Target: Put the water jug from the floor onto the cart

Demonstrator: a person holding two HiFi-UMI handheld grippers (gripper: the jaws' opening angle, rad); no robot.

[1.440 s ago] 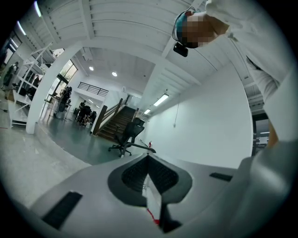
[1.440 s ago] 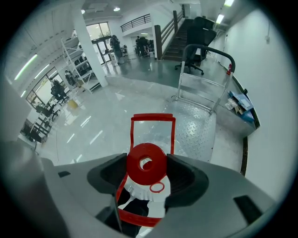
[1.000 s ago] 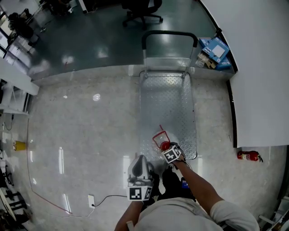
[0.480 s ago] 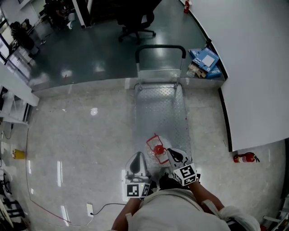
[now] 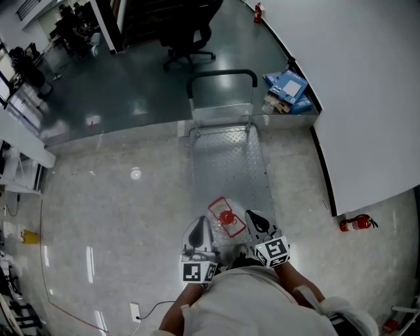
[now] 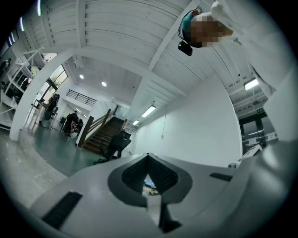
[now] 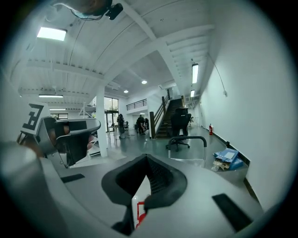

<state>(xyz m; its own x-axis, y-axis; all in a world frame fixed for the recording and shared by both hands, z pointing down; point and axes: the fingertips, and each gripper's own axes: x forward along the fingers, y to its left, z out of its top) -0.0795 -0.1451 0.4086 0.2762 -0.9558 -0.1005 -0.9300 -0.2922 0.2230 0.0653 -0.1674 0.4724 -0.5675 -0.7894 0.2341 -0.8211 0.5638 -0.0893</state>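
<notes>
- Left gripper (image 5: pixel 199 226) sits lower centre, pointing up-frame, jaws closed and empty.
- Right gripper (image 5: pixel 255 220) sits alongside, likewise closed (red shows through its slit).
- Water jug (image 5: pixel 226 217) stands between them, on the cart (image 5: pixel 223 151) near end.

I count one cart (image 5: pixel 226 157), one water jug (image 5: pixel 218 210) with one red cap (image 5: pixel 228 217), and two tongs: the left tongs (image 5: pixel 199 226) and the right tongs (image 5: pixel 254 220). There is one black chair (image 5: pixel 187 42) and one person (image 5: pixel 256 305), and there are two red fire extinguishers, the near fire extinguisher (image 5: pixel 356 224) and the far fire extinguisher (image 5: pixel 259 10). The blue boxes (image 5: pixel 287 84) by the wall lie in a heap, so I cannot count them.
</notes>
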